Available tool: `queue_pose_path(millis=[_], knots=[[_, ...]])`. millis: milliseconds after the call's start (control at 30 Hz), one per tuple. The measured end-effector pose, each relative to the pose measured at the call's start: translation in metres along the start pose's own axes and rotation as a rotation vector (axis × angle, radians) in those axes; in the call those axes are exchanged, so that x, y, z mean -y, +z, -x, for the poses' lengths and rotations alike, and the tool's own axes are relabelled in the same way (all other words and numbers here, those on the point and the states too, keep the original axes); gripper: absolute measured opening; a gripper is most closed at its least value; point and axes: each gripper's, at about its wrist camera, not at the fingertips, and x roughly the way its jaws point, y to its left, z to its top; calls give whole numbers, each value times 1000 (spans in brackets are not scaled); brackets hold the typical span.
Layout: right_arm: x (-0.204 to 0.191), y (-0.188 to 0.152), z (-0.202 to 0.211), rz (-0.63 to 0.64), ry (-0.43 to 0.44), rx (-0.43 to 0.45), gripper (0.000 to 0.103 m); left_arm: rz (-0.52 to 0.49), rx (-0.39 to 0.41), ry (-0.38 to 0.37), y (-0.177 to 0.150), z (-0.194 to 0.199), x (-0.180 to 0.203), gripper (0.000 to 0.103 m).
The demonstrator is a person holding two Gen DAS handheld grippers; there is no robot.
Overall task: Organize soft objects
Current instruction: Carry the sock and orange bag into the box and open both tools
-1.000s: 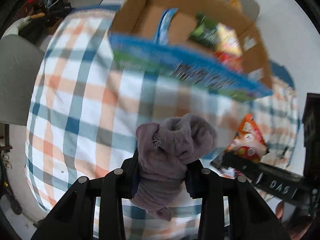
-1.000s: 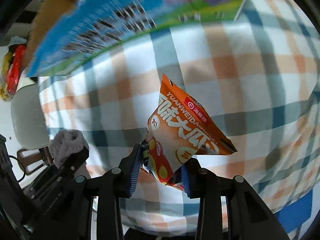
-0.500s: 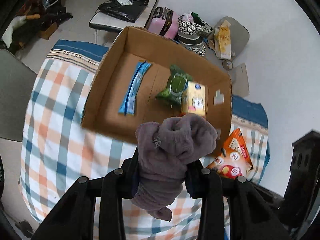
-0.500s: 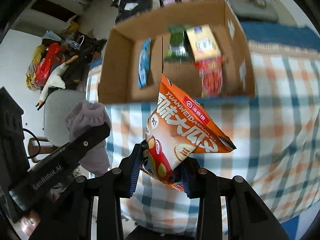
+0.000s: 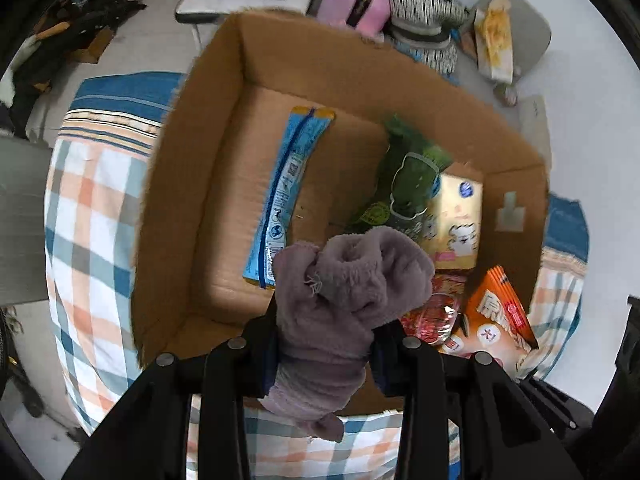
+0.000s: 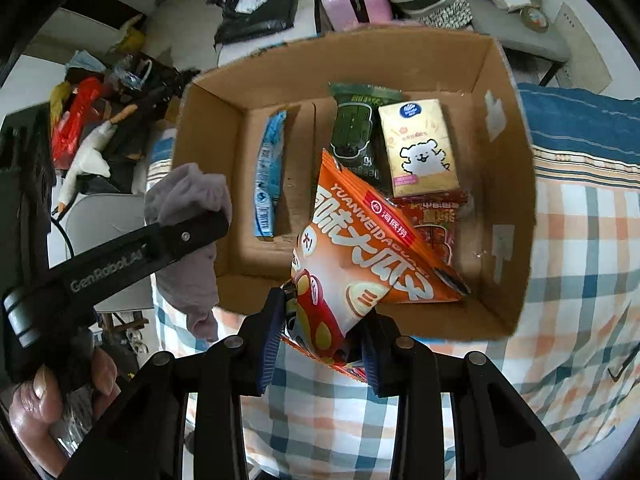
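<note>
My left gripper (image 5: 326, 344) is shut on a purple fuzzy cloth (image 5: 344, 296) and holds it above the near edge of an open cardboard box (image 5: 208, 128). My right gripper (image 6: 320, 336) is shut on an orange snack bag (image 6: 360, 248), held over the box's (image 6: 508, 152) near right part. The bag also shows in the left wrist view (image 5: 492, 320). The left gripper with the cloth (image 6: 188, 200) shows at the left of the right wrist view. Inside the box lie a blue packet (image 5: 284, 192), a green packet (image 6: 354, 128), a yellow tissue pack (image 6: 420, 148) and a red packet (image 6: 436, 220).
The box stands on a table with a checked cloth (image 6: 580, 264). Beyond it are a pink case (image 6: 352, 0), a black bag (image 6: 256, 4), a grey chair (image 5: 516, 28) and floor clutter at the left (image 6: 88, 120).
Both grippers rose and moved forward from low over the tablecloth to above the box, so its inside now shows. Each keeps its hold.
</note>
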Motion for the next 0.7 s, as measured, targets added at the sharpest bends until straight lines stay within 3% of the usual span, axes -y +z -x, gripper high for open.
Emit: queue_pose_path(millis=[367, 667, 700], knots=[[5, 34, -51, 20, -47, -124, 30, -64, -100, 51, 22, -35, 9, 33], [3, 44, -70, 45, -93, -179, 30, -81, -130, 68, 21, -42, 17, 39], [3, 45, -70, 46, -99, -181, 30, -84, -131, 70, 21, -42, 18, 44]])
